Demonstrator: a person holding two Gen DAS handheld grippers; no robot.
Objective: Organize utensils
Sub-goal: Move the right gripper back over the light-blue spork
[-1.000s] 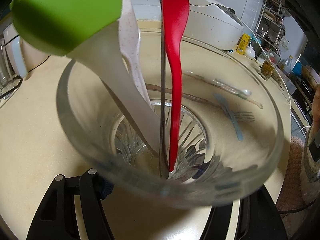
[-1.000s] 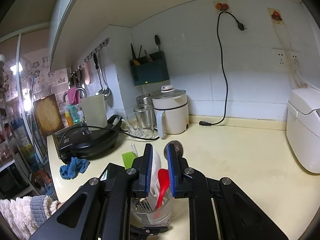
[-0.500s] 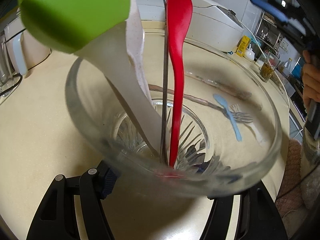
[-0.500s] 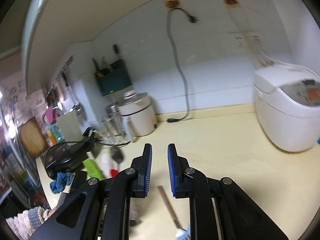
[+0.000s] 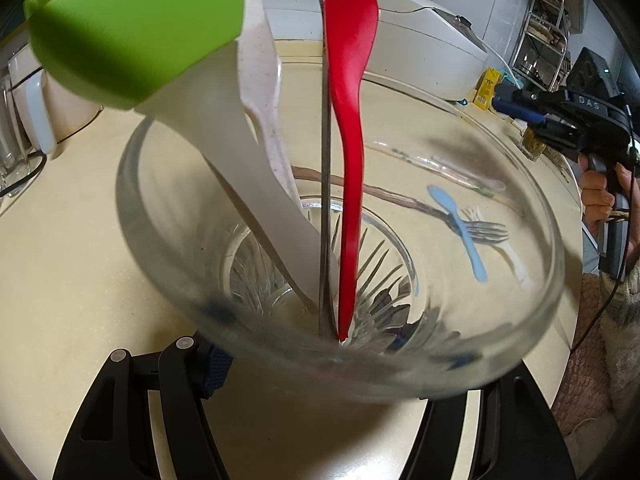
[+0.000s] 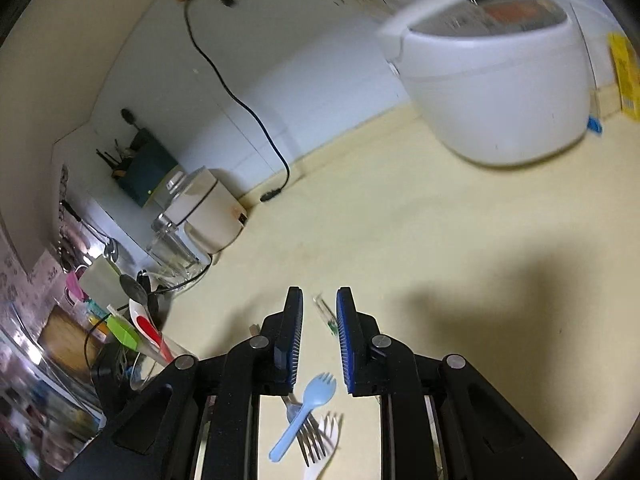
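Observation:
My left gripper (image 5: 340, 364) is shut on a clear glass cup (image 5: 532, 280), which fills the left wrist view. In the cup stand a red spatula (image 5: 350, 120), a white scoop with a green handle end (image 5: 132, 28) and a thin metal handle (image 5: 325, 200). The cup (image 6: 148, 364) also shows at the left of the right wrist view. My right gripper (image 6: 319, 320) is open and empty above the counter. Below it lie a light blue spork (image 6: 308, 404), a metal fork (image 6: 310, 436) and a white spork (image 6: 326, 440). A clear utensil (image 6: 326, 316) lies between my fingertips.
A white rice cooker (image 6: 492, 80) stands at the back right. A cream kettle (image 6: 208, 216), a glass jar (image 6: 172, 240) and a black cord (image 6: 240, 104) are along the back wall. A yellow box (image 6: 624, 72) sits at the far right.
My right gripper has swung away from the cup, to the right and down over the loose forks on the counter. The left gripper has kept hold of the cup.

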